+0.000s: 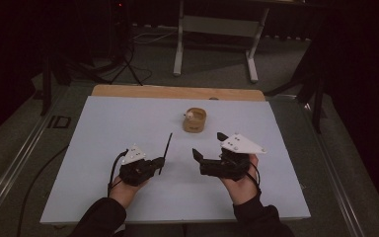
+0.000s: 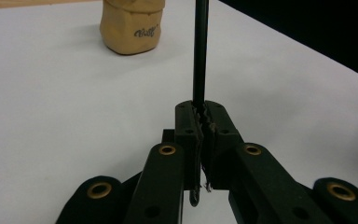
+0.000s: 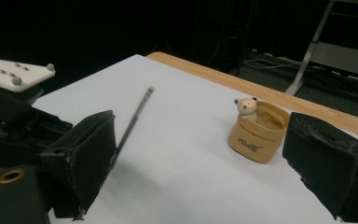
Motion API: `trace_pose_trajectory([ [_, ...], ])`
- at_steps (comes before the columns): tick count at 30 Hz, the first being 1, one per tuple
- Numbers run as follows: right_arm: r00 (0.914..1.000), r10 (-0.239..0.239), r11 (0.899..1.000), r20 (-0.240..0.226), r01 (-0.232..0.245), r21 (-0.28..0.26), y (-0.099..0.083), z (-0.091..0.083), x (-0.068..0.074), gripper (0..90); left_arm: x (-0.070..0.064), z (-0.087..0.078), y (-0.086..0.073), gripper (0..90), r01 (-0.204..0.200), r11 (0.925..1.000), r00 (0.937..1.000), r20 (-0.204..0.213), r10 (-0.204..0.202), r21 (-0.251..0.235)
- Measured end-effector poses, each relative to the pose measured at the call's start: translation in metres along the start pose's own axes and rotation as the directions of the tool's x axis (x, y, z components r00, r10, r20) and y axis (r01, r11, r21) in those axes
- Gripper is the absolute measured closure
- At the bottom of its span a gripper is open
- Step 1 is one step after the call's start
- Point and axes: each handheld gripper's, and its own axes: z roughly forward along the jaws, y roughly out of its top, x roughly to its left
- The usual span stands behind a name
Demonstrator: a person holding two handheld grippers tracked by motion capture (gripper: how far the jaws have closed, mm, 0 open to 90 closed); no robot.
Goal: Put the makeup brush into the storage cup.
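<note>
Pen (image 1: 166, 150), thin and black, held in the left gripper (image 1: 154, 163); jaws pressed together on its lower end. Order below runs big to small.

White table top (image 1: 128, 128): a pale sheet over a wooden board whose edge shows along the far side. Dark floor and a grey table frame (image 1: 180, 44) beyond it.

Right gripper (image 1: 208, 148): held in the person's right hand (image 1: 242, 185) at the near right of the sheet, grey three-cornered plate on top. Jaws wide apart, nothing between them. In the right gripper view its two black jaws stand at the left and right edges of the frame, with the pouch seen through the gap.

Left gripper: held in the left hand (image 1: 123, 190) at the near left, cable looping at its side. In the left gripper view (image 2: 200, 123) the toothed pads meet around the pen (image 2: 200, 51), which runs straight up and out of the frame.

Tan pouch (image 1: 194, 120): small, soft-sided, open at the top, upright near the far middle of the sheet, well apart from both grippers. Dark script on its side (image 2: 131, 25). A small bear figure (image 3: 246, 107) peeks over its rim (image 3: 260, 133).

Pen again: slants up and away from the left gripper toward the pouch, tip in the air, short of the pouch (image 3: 133, 119).
</note>
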Motion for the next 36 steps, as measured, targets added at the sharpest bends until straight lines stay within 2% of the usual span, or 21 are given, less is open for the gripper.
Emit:
trace_pose_trajectory([
  [8, 0.9999, 0.011, 1.000, 0.005, -0.011, 0.011, 0.003, 0.014, 0.017, 10.0, 0.003, 0.000, 0.000, 85.9, 0.025, 0.9996, 0.9996, -0.008, -0.026, -0.013],
  [9, 0.9998, 0.015, 1.000, 0.009, -0.015, 0.010, 0.003, 0.016, 0.019, 12.6, 0.004, -0.001, 0.000, 85.9, 0.029, 0.9994, 0.9995, -0.011, -0.029, -0.017],
  [15, 0.9965, 0.084, 0.996, -0.004, -0.084, 0.009, 0.003, 0.028, 0.031, 14.8, 0.002, -0.001, 0.000, 85.9, 0.022, 0.9993, 0.9997, -0.003, -0.022, -0.029],
  [19, 0.9889, 0.147, 0.989, -0.018, -0.147, 0.009, 0.004, 0.036, 0.034, 15.4, 0.000, -0.001, 0.000, 85.9, 0.019, 0.9992, 0.9998, 0.002, -0.019, -0.034],
  [25, 0.9813, 0.192, 0.981, -0.013, -0.192, 0.012, 0.003, 0.047, 0.042, 20.2, 0.000, -0.001, 0.000, 85.8, 0.011, 0.9993, 0.9999, 0.005, -0.011, -0.037],
  [26, 0.9747, 0.222, 0.975, -0.022, -0.222, 0.004, 0.004, 0.050, 0.044, 22.6, 0.000, -0.001, 0.000, 85.9, 0.015, 0.9991, 0.9999, 0.007, -0.015, -0.040],
  [30, 0.9610, 0.274, 0.962, -0.037, -0.274, -0.005, 0.007, 0.056, 0.048, 27.1, 0.001, -0.002, 0.001, 85.9, 0.020, 0.9988, 0.9998, 0.005, -0.019, -0.045],
  [36, 0.9562, 0.292, 0.956, -0.016, -0.292, 0.014, 0.007, 0.065, 0.053, 35.5, 0.000, -0.003, 0.001, 85.9, 0.019, 0.9984, 0.9998, 0.007, -0.018, -0.054],
])
